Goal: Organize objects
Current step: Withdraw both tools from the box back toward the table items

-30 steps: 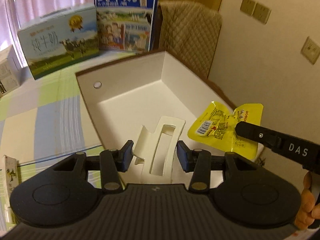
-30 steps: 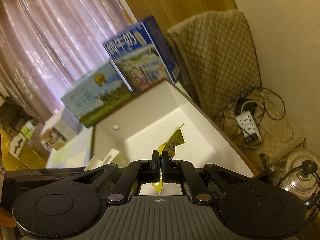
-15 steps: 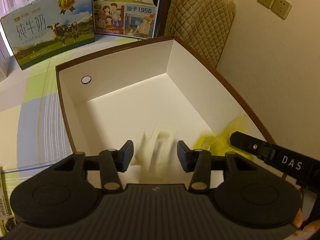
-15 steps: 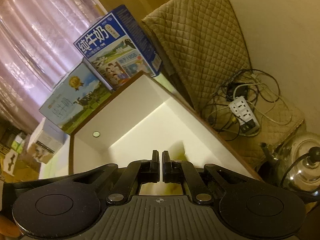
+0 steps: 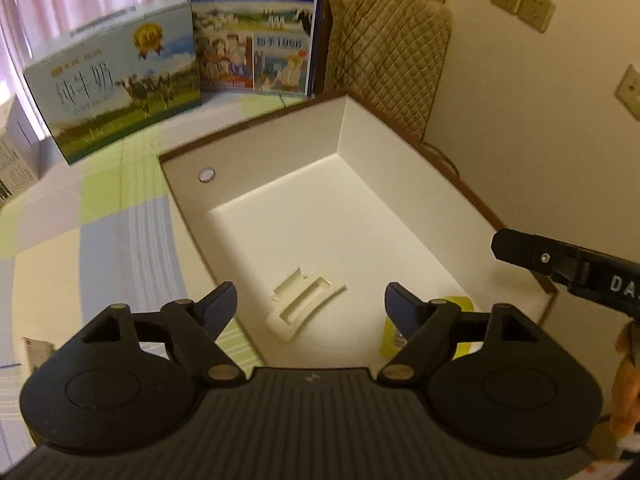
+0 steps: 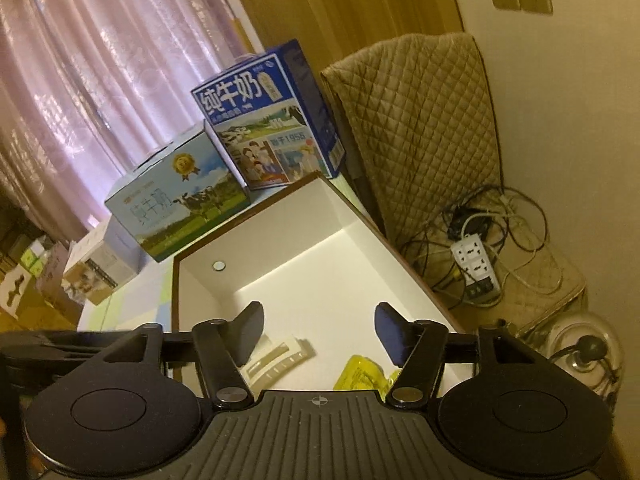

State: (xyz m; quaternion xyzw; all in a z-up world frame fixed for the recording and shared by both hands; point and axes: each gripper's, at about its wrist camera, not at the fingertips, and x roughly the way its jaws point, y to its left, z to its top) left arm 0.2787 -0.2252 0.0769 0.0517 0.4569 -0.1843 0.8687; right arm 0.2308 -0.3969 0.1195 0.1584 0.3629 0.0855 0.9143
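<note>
Table (image 5: 100, 240), checked cloth. On it, the open white box (image 5: 256, 152), brown-rimmed, fills the centre of my left view. At 11 o'clock beyond it stands the pale milk carton (image 5: 116, 84); at 12 o'clock, the blue milk carton (image 5: 256, 28). On the box floor, near its close wall, lies the white plastic piece (image 5: 304, 308); at 3 o'clock from it, the yellow packet (image 6: 360, 372). My left gripper (image 5: 310, 308) and right gripper (image 6: 320, 328) hang above these, jaws just opened, apart, nothing between the pads.
</note>
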